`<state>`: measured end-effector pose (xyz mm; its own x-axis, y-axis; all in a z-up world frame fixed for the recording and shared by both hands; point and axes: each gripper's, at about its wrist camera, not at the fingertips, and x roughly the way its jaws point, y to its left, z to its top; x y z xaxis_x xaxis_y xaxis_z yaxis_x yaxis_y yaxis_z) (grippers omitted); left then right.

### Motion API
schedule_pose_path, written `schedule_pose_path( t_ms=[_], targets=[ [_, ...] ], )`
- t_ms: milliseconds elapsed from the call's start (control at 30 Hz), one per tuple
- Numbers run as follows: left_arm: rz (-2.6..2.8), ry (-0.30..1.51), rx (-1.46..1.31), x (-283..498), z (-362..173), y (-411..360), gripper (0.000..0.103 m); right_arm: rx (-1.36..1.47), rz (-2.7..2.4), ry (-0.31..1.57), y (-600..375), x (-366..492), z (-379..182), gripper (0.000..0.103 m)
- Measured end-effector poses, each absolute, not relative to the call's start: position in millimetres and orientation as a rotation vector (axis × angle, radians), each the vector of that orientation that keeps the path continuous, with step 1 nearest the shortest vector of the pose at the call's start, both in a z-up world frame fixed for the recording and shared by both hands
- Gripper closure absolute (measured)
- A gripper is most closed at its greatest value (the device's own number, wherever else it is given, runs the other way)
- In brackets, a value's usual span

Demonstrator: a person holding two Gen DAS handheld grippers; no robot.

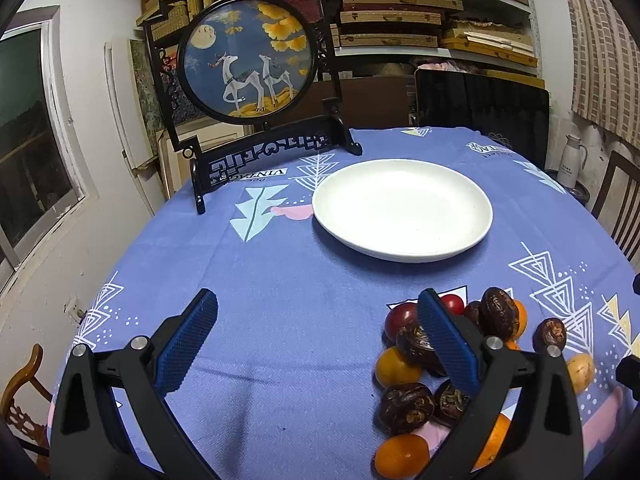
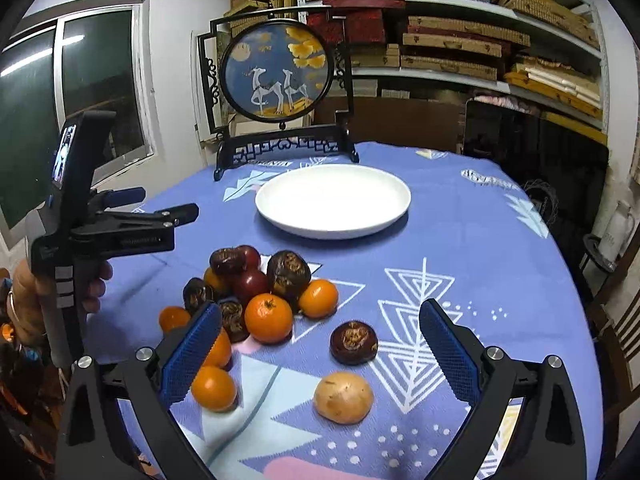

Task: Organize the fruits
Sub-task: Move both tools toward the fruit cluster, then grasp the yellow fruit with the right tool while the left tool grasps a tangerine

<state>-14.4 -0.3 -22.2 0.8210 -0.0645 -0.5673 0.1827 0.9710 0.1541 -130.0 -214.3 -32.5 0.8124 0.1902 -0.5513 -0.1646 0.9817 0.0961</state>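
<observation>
A white plate [image 1: 402, 210] sits empty on the blue tablecloth; it also shows in the right wrist view [image 2: 333, 199]. A pile of fruit lies near the front: orange citrus [image 2: 268, 318], dark wrinkled fruits [image 2: 288, 274], dark red plums [image 2: 251, 283]. One dark fruit [image 2: 354, 342] and a tan round fruit [image 2: 343, 397] lie apart. My right gripper [image 2: 320, 354] is open, with these two between its fingers' line of sight. My left gripper [image 1: 320, 344] is open and empty, left of the pile [image 1: 420, 360]; its body shows in the right wrist view [image 2: 120, 232].
A black framed round deer painting [image 1: 246, 56] stands at the table's far edge behind the plate. Shelves of boxes [image 1: 420, 20] fill the back wall. Chairs [image 1: 618, 204] stand at the table's right, a window [image 2: 80, 80] at the left.
</observation>
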Motion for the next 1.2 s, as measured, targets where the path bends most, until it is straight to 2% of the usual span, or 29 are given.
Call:
schedule_pose_path(
  t_ms=[467, 800, 867, 1033, 1200],
  targets=[
    [-0.166, 0.596, 0.213, -21, -28, -3, 0.005, 0.004, 0.186, 0.621, -217, -131, -39, 0.004],
    [-0.243, 0.643, 0.228, -43, -45, 19, 0.005, -0.028, 0.184, 0.738, -232, -129, -60, 0.004],
    [-0.261, 0.664, 0.235, -48, -51, 21, 0.005, -0.005, 0.189, 0.757, -236, -126, -64, 0.009],
    [-0.33, 0.7, 0.22, -59, -54, 27, 0.005, 0.079, 0.296, 0.832, -233, -126, -74, 0.016],
    [-0.377, 0.723, 0.257, -69, -61, 22, 0.005, -0.035, 0.275, 0.885, -220, -129, -87, 0.027]
  ],
)
